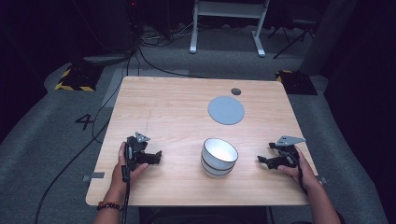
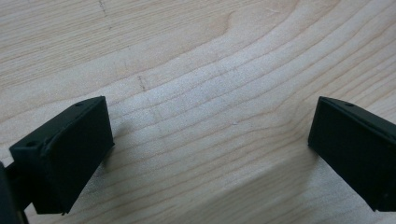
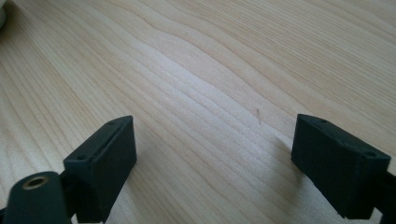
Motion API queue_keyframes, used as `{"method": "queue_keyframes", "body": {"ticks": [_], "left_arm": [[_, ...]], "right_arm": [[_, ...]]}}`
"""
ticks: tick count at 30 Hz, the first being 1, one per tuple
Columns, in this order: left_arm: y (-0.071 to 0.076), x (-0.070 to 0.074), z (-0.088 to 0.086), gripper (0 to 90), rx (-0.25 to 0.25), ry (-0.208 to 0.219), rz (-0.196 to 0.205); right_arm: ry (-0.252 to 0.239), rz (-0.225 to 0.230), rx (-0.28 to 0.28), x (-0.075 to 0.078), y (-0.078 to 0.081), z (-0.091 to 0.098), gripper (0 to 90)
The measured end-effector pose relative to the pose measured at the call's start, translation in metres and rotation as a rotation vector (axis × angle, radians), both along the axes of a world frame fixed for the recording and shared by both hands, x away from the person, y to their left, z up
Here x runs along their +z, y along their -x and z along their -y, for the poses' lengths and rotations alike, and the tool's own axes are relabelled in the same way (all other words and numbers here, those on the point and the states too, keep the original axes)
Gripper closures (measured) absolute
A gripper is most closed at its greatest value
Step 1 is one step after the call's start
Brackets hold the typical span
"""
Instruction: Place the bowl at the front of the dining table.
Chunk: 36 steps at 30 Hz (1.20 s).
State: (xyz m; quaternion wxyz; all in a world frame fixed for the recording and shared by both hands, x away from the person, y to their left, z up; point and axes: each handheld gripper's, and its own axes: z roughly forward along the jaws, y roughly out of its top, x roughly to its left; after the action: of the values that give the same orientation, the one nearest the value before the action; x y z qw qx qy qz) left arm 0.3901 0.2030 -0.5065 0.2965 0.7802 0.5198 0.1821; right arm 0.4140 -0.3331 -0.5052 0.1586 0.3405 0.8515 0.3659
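A stack of white bowls with dark rims (image 1: 219, 157) stands near the front middle of the wooden table (image 1: 168, 107). Behind it lies a flat grey round plate (image 1: 226, 110). My left gripper (image 1: 159, 157) rests on the table left of the bowls, held by a hand, pointing toward them. In the left gripper view its jaws (image 2: 210, 144) stand wide apart over bare wood. My right gripper (image 1: 261, 161) rests right of the bowls, pointing at them. Its jaws (image 3: 212, 163) are also wide apart with only wood grain between them.
A small dark disc (image 1: 236, 91) lies near the far edge of the table. Cables run over the grey floor at left (image 1: 93, 135). A white stand (image 1: 229, 23) is beyond the table. Yellow-black striped blocks (image 1: 74, 79) flank the far corners.
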Motion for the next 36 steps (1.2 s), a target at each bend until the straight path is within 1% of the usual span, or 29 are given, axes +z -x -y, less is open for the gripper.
{"method": "queue_keyframes", "body": {"ticks": [7, 13, 14, 17, 18, 19, 20, 21, 22, 24, 25, 26, 27, 28, 29, 31, 34, 36], "left_arm": [[0.000, 0.000, 0.000, 0.1, 0.001, 0.001, 0.001], [0.001, 0.000, 0.000, 0.1, -0.001, 0.005, -0.002], [0.001, 0.000, 0.000, 0.1, -0.002, 0.004, -0.002], [0.001, 0.000, 0.000, 0.1, 0.000, 0.005, -0.002], [0.001, 0.000, 0.000, 0.1, 0.000, 0.005, -0.002], [0.001, 0.000, 0.000, 0.1, 0.000, 0.005, -0.002], [0.001, 0.000, 0.000, 0.0, 0.000, 0.005, -0.002], [0.001, 0.000, 0.000, 0.0, -0.001, 0.007, -0.003], [0.001, 0.000, 0.000, 0.1, 0.000, 0.005, -0.002], [0.001, 0.000, 0.000, 0.1, 0.000, 0.006, -0.002], [0.001, 0.000, 0.000, 0.1, -0.001, 0.007, -0.003], [0.001, 0.000, 0.000, 0.1, 0.001, 0.005, 0.000], [0.001, 0.000, 0.000, 0.1, 0.001, 0.005, 0.000], [0.001, 0.000, 0.000, 0.1, 0.001, 0.004, 0.001], [0.001, 0.000, 0.000, 0.1, 0.000, 0.008, -0.002], [0.001, 0.000, 0.000, 0.0, 0.000, 0.005, 0.000], [0.001, 0.000, 0.000, 0.1, 0.000, 0.005, 0.000], [0.001, 0.000, 0.000, 0.1, 0.000, 0.006, 0.000]], "right_arm": [[0.002, -0.002, 0.020, 0.000, 0.000, 0.002, 13.8], [0.008, -0.013, 0.038, 0.001, 0.000, 0.003, 14.6], [0.005, -0.014, 0.041, 0.002, 0.000, 0.004, 15.9], [-0.015, -0.025, 0.066, 0.003, 0.002, 0.006, 16.1], [-0.015, -0.025, 0.066, 0.003, 0.002, 0.006, 16.1], [-0.028, -0.027, 0.048, 0.006, 0.003, 0.006, 16.5], [-0.038, -0.026, 0.050, 0.008, 0.003, 0.006, 16.5], [-0.038, -0.026, 0.050, 0.008, 0.003, 0.006, 16.5], [-0.056, -0.022, 0.059, 0.011, 0.004, 0.006, 16.5], [-0.061, -0.021, 0.069, 0.013, 0.005, 0.007, 16.5], [-0.074, -0.024, 0.073, 0.016, 0.007, 0.007, 16.4], [-0.094, -0.021, 0.071, 0.022, 0.010, 0.008, 16.9], [-0.094, -0.021, 0.071, 0.022, 0.010, 0.008, 16.9], [-0.102, -0.020, 0.069, 0.027, 0.012, 0.007, 16.9], [-0.091, -0.009, 0.072, 0.029, 0.013, 0.006, 16.9], [-0.096, -0.006, 0.061, 0.032, 0.015, 0.004, 16.8], [-0.084, 0.006, 0.077, 0.037, 0.018, 0.000, 16.5], [-0.089, 0.010, 0.084, 0.039, 0.020, -0.001, 16.7]]}}
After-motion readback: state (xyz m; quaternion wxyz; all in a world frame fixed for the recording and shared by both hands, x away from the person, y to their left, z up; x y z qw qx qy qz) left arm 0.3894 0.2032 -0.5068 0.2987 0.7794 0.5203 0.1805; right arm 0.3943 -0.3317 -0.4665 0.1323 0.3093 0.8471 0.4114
